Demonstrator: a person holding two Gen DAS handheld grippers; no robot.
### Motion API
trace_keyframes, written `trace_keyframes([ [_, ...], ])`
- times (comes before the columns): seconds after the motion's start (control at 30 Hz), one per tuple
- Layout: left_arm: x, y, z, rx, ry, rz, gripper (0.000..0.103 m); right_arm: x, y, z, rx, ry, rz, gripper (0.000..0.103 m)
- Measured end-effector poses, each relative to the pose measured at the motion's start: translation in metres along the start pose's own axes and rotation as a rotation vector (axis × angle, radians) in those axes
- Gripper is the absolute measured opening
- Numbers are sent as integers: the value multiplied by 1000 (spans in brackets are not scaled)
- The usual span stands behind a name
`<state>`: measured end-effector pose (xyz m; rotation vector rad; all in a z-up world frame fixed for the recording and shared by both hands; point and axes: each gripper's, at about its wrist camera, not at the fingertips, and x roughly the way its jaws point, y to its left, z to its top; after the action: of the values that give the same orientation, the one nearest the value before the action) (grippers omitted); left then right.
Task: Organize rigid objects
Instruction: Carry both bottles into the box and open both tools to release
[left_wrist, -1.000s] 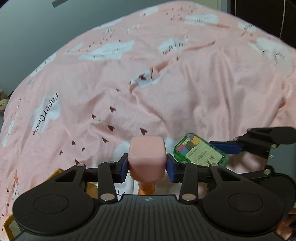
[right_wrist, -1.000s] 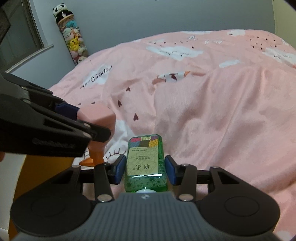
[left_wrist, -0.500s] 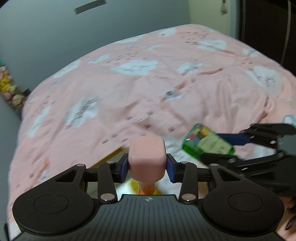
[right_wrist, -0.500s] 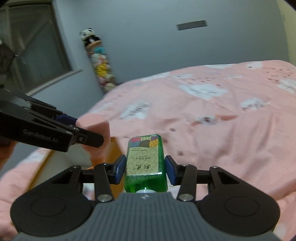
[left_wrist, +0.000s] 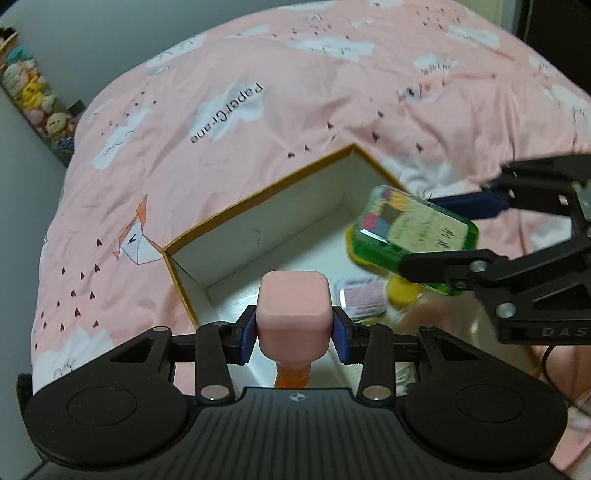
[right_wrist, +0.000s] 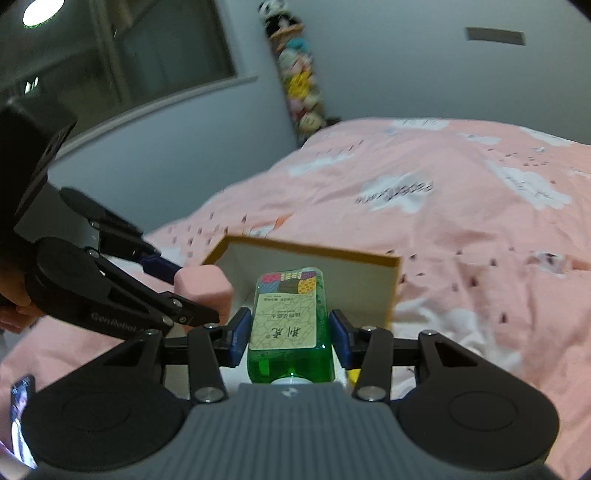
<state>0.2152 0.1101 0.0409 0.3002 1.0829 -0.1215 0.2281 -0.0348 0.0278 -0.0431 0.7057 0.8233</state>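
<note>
Both tongs loaded above the box on the bed

Left tongs (left_wrist: 294, 328) clamp a pink-capped bottle (left_wrist: 293, 315); right tongs (right_wrist: 287, 334) clamp a green bottle (right_wrist: 288, 325), both over the open yellow-edged box (left_wrist: 258, 225).

Home bedroom. Bed (left_wrist: 332, 110) with a pink duvet printed with clouds and paper cranes, hanging column of soft toys (right_wrist: 301, 85) in the corner by a grey wall (right_wrist: 406, 66), dark window (right_wrist: 122, 55) on the left.
</note>
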Motion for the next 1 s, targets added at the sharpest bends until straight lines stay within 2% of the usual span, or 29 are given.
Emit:
trace_keyframes([
  [0.17, 13, 7, 4, 64, -15, -5, 47, 39, 16, 11, -121, 92, -8, 46],
  [0.33, 26, 20, 6, 62, -10, 12, 47, 77, 23, 21, -294, 187, -9, 46],
  [0.5, 36, 28, 6, 55, 3, -21, 47, 104, 25, 29, -480, 258, -11, 46],
  [0.73, 44, 39, 6, 13, 30, -56, 47, 132, 25, 25, -716, 313, -12, 46],
  [1.0, 54, 46, 9, -31, 74, -62, 47, 145, 32, 9, -844, 339, 15, 46],
])
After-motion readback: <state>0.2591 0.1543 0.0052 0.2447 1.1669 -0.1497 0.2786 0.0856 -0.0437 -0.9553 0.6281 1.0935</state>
